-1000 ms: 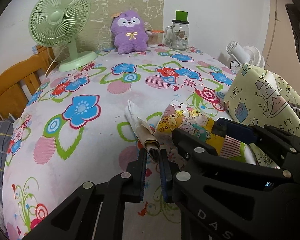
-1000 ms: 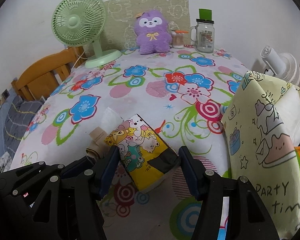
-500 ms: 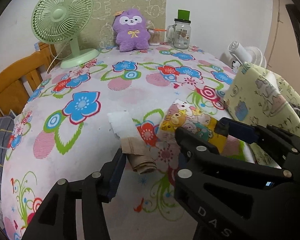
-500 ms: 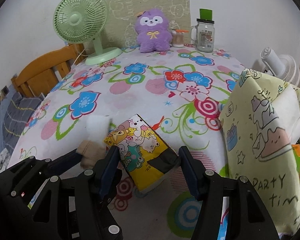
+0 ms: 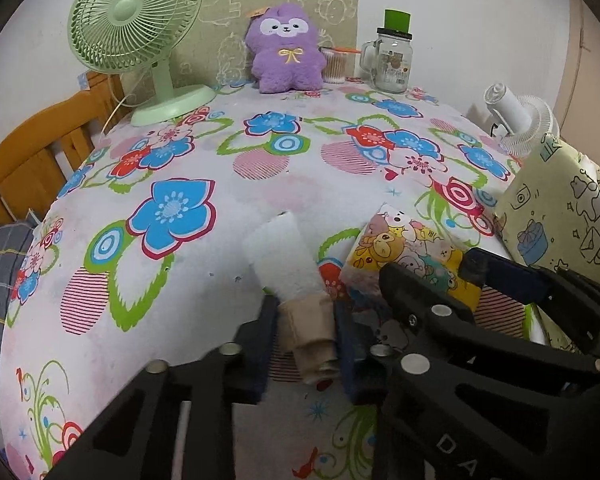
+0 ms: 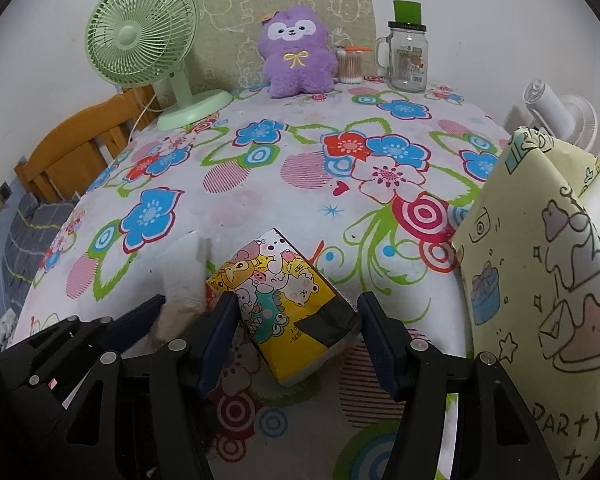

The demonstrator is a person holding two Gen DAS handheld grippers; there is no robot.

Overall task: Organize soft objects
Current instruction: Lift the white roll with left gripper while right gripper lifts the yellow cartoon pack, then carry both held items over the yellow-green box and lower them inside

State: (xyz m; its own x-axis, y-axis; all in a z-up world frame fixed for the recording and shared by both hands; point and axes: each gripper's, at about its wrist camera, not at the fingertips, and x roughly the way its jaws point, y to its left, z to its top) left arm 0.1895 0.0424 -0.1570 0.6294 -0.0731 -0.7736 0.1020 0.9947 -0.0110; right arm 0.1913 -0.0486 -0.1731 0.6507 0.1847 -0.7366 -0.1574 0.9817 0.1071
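Fingers of my left gripper (image 5: 306, 338) clench the beige-and-white rolled sock (image 5: 292, 280) on the floral-clothed counter (image 5: 148, 304); my right gripper (image 6: 296, 334) stands released around the yellow cartoon-print tissue pack (image 6: 284, 300), just beside

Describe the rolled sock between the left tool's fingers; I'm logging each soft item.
The sock is a rolled tube of soft knit, fuzzy white at the far end and beige at the near end. It lies flat on the tablecloth, pointing away and slightly left. The left tool straddles its beige end, a finger close on each side; whether they press it is unclear. A cartoon tissue pack lies just to its right.
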